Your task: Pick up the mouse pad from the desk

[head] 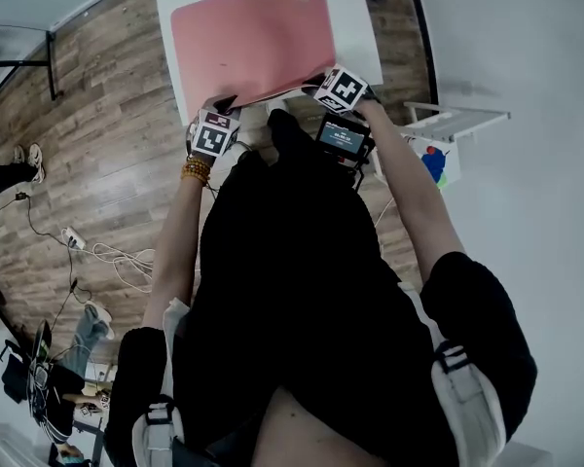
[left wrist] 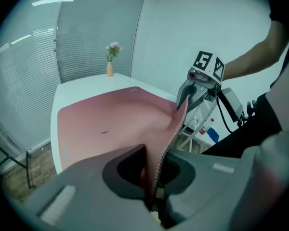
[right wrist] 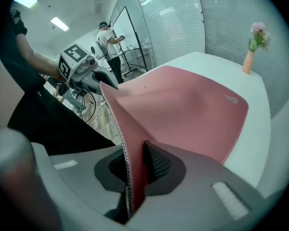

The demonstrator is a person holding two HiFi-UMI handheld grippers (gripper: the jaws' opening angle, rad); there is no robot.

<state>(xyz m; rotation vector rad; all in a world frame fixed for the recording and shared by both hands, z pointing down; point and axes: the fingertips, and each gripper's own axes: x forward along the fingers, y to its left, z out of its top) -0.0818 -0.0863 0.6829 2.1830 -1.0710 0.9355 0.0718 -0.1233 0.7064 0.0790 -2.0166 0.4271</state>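
Pink rectangular fabric mouse pad (head: 253, 42) is pinched at its near edge by the left claw (left wrist: 151, 179) and the right claw (right wrist: 134, 177), both clamped tight on it. That edge is raised while the rest lies on the white desk (head: 353, 27). The lift looks partly done; next, both claws should rise together until the far edge clears.

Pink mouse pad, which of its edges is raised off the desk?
On the pink rectangular mouse pad, the edge nearest the person: left hand-held gripper and right hand-held gripper pinch its corners; the far edge lies flat.
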